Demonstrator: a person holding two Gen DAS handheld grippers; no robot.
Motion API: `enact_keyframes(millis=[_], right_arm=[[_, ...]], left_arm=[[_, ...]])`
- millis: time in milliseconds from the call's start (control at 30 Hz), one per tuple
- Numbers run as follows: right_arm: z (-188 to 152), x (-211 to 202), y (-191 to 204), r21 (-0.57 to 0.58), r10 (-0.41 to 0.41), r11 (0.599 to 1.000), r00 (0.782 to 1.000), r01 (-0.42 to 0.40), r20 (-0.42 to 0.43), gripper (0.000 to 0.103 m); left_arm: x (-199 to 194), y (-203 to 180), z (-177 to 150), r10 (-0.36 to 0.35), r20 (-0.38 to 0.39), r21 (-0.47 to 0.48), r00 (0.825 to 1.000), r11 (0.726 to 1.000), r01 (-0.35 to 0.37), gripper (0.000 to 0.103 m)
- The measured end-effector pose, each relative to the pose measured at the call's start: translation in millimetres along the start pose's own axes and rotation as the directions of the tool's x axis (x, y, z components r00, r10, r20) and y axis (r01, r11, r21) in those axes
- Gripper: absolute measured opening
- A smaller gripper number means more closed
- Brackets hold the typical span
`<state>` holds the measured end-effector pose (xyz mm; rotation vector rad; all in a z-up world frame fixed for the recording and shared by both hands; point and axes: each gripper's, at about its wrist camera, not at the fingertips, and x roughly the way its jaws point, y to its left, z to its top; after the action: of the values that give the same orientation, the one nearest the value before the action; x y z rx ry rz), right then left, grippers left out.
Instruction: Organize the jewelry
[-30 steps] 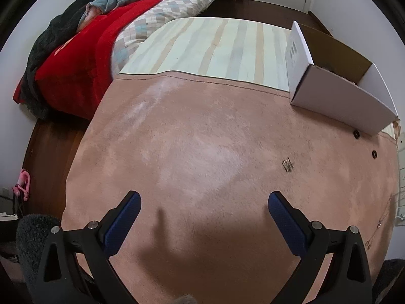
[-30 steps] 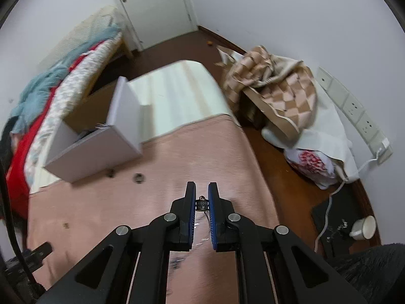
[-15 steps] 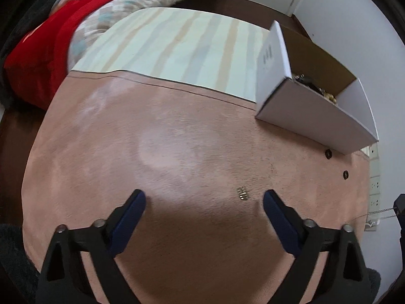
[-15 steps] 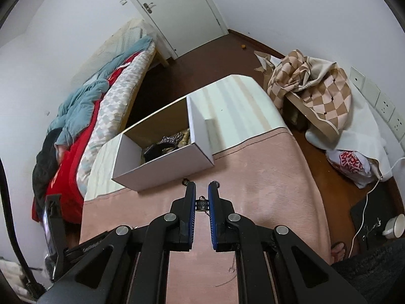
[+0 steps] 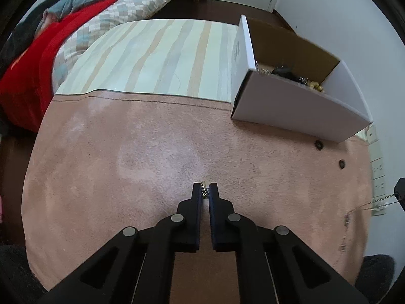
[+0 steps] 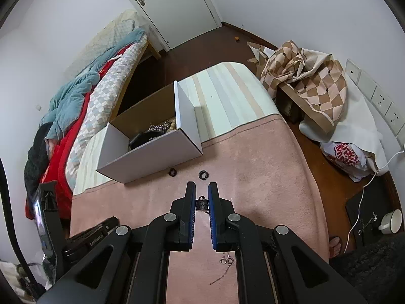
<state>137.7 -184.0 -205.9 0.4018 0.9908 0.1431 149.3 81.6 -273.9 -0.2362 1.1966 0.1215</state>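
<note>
The left gripper [image 5: 205, 190] pointed steeply down at the pink blanket [image 5: 141, 157], its jaws nipped together on a small gold clasp [image 5: 204, 187] that lay at the tips, low in the middle of the left view. The right gripper [image 6: 201, 197] was also closed, pinching a dark little charm [image 6: 201, 204] between its blue pads [image 6: 192, 202]; a thin chain [image 6: 222, 271] hung from it and trailed down onto the blanket at the bottom of the right view, with 2 small rings [image 6: 226, 261] on it. In the left view the same chain [image 5: 364, 205] ran in taut from the right edge. The white box [image 6: 152, 152] stood open at the middle left of the right view, at the seam where the blanket met the striped cover [image 6: 227, 93], and held a tangle of jewelry [image 6: 154, 133] in its near corner. Just below the box, 2 dark rings [image 6: 187, 173] lay on the blanket, apart from each other and just above the right gripper's tips. A bed [image 6: 83, 106] with red and blue bedding filled the left side, and a checked cloth [image 6: 303, 76] was heaped at the upper right.
</note>
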Motion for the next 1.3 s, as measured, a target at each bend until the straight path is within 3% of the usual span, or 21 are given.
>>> enact_keyframes(millis=[267,600,800,1033,1133,1200,1233,1300], right_arm=[[35.1,-39.1,22.3,-0.025,0.106,0.994,0.992,-0.104,0.069,0.01],[101.6,-75.0,72.7,-0.118,0.221,0.972,0.965,-0.205,0.139,0.01],[150.2,-64.7,98.8,-0.171,0.221,0.965,0.966,-0.198,0.132,0.01],[167.5,-27.7,112.4,-0.205,0.186,0.964,0.98,-0.17,0.065,0.01],[164.2,-30.8,111.9,-0.209,0.203,0.961,0.976,-0.183,0.079,0.01],[158.9,-41.7,110.5,-0.213,0.218,0.958,0.971,-0.193,0.102,0.01],[156.1,-47.0,109.5,-0.213,0.226,0.956,0.968,-0.199,0.11,0.01],[148.2,-59.8,106.3,-0.212,0.246,0.953,0.961,-0.216,0.127,0.01]], left_arm=[[-55.7,16.9,31.3,-0.13,0.067,-0.032,0.989,0.991,0.133,0.002],[-113.2,-14.0,89.2,-0.196,0.166,0.049,0.966,0.98,0.191,0.002],[-122.6,-29.7,128.7,-0.224,0.201,0.084,0.954,0.974,0.211,0.002],[-108.6,-27.8,146.3,-0.212,0.179,0.084,0.961,0.976,0.2,0.003],[-105.9,-19.2,129.4,-0.145,0.176,0.059,0.974,0.989,0.137,0.012],[-100.3,-14.3,115.4,-0.112,0.169,0.044,0.979,0.993,0.106,0.041],[-97.7,-9.6,104.8,-0.107,0.175,0.031,0.979,0.994,0.103,0.065],[-91.8,-3.7,88.3,-0.088,0.179,0.007,0.98,0.996,0.088,0.069]])
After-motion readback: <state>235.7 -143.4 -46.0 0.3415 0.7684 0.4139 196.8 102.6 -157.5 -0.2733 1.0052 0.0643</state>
